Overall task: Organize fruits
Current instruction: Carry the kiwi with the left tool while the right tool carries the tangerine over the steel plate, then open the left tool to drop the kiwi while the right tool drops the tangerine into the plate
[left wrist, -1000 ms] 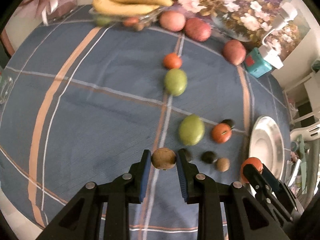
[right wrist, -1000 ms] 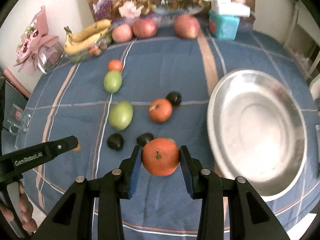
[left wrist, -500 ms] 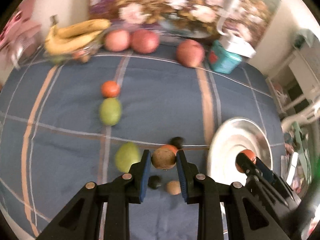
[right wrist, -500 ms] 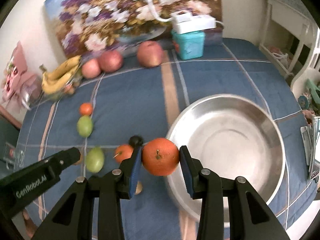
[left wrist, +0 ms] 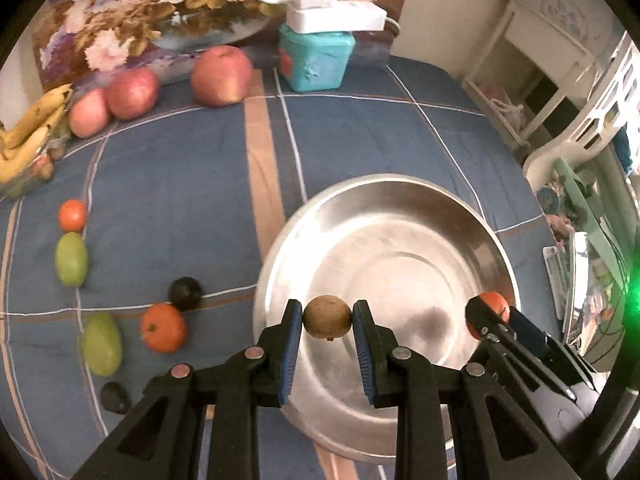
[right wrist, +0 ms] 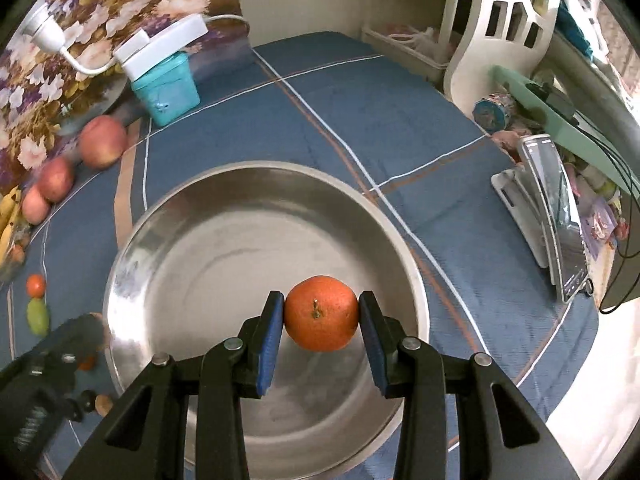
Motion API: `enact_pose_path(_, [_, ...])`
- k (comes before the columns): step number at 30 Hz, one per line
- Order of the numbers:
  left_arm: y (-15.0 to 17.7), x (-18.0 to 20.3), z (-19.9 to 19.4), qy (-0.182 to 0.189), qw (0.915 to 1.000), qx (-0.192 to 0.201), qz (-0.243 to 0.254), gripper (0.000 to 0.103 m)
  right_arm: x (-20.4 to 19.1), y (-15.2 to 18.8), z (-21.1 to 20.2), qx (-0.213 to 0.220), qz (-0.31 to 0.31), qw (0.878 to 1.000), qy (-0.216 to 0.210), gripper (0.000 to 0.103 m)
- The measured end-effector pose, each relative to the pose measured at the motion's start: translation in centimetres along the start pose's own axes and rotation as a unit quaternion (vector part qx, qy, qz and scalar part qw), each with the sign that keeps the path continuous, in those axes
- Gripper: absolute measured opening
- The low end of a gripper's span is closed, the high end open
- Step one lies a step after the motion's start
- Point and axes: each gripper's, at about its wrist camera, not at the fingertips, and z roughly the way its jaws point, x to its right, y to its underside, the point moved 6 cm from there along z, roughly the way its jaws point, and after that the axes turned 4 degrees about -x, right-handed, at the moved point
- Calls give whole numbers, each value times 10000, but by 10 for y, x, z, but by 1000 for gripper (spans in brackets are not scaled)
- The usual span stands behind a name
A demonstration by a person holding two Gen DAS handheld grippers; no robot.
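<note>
My left gripper [left wrist: 328, 316] is shut on a small brown round fruit [left wrist: 328, 317] and holds it above the near left part of a steel bowl [left wrist: 384, 216]. My right gripper [right wrist: 321, 318] is shut on an orange [right wrist: 321, 318] and holds it above the near part of the same bowl [right wrist: 224, 216]. The right gripper also shows in the left wrist view [left wrist: 486, 314] at the bowl's right rim. The bowl holds no fruit.
On the blue cloth left of the bowl lie an orange [left wrist: 163, 327], two green fruits [left wrist: 71, 258] [left wrist: 101, 345], a small orange fruit [left wrist: 72, 215] and dark fruits [left wrist: 185, 292]. Apples [left wrist: 221, 75], bananas [left wrist: 28, 136] and a teal box [left wrist: 316, 56] stand at the back. A phone on a stand [right wrist: 560, 220] is right.
Both grippers have swung right with their fruits, from over the loose fruits on the cloth to over the steel bowl. Both have stayed shut.
</note>
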Motion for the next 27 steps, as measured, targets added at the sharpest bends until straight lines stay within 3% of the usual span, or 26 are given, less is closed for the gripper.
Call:
enact_pose_path(15, [5,-2,3,89,9999,-137,3,30,-2,0,8,-139,-98,9999,-18,40])
enact_pose_path(22, [10,-21,-9,139,9995,-111,-259,32,-2,1,10,-170,-134,9998,24,42])
enact_pose_path(23, [11,-27,-11,103,9994,-101,-320,37,-2,1,9,-132,-148,9998,52,45])
enact_pose_path(25, [12,-45,-18,-52,9988,-30,-491,52,-3,0,6,-56,-157,9999,30,60])
enact_pose_path(26, [13,-52,-22,-111,9984,16,-556,64,-3,-1,5,-32,-166,9999,12,62])
enact_pose_path(27, [14,-64,-26,-219,9976,85,-658,69,-4,-1,4,-12,-178,9998,6,65])
